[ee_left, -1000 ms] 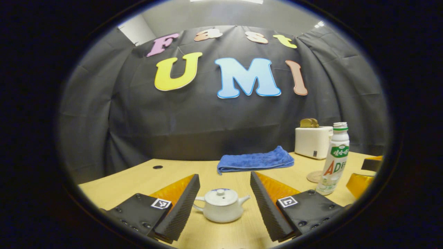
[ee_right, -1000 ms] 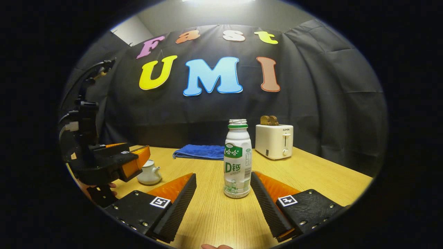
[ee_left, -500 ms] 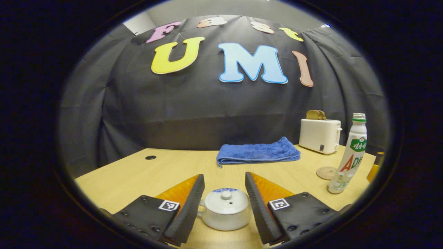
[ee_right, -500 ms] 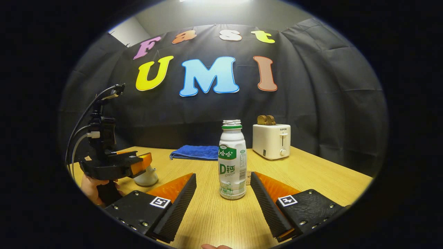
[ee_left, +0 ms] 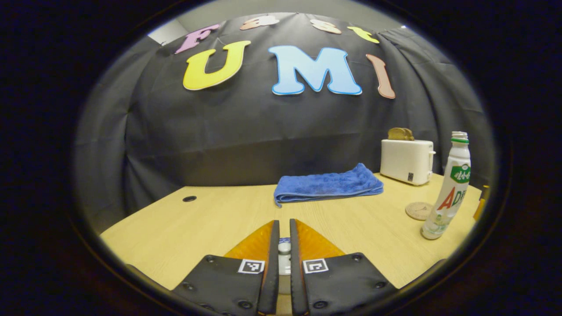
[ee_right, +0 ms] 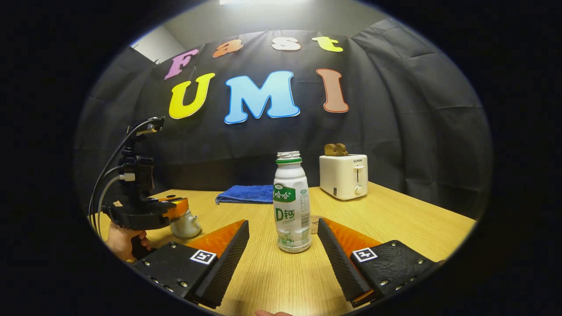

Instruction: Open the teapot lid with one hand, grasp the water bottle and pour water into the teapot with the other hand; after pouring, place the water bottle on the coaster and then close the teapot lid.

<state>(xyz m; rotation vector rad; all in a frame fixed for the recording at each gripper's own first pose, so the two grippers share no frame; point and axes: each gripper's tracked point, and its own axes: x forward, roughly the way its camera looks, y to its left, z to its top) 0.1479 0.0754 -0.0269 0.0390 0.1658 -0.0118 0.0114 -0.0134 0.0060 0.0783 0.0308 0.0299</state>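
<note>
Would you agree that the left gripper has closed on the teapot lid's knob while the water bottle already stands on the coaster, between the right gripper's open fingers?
Not quite: the water bottle stands on the bare table, beside the coaster, as the left gripper view shows. The rest holds: the left gripper is closed on the teapot lid's knob, and the bottle sits between the right gripper's open fingers.

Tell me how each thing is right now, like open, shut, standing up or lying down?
left gripper: nearly shut, fingers around the lid knob.
teapot lid: on the teapot, knob between the fingers.
teapot: upright on the table.
right gripper: open, not touching the bottle.
water bottle: standing upright, no cap, on the table.
coaster: flat, bare.
towel: folded.
toaster: holds bread, lever up.
</note>
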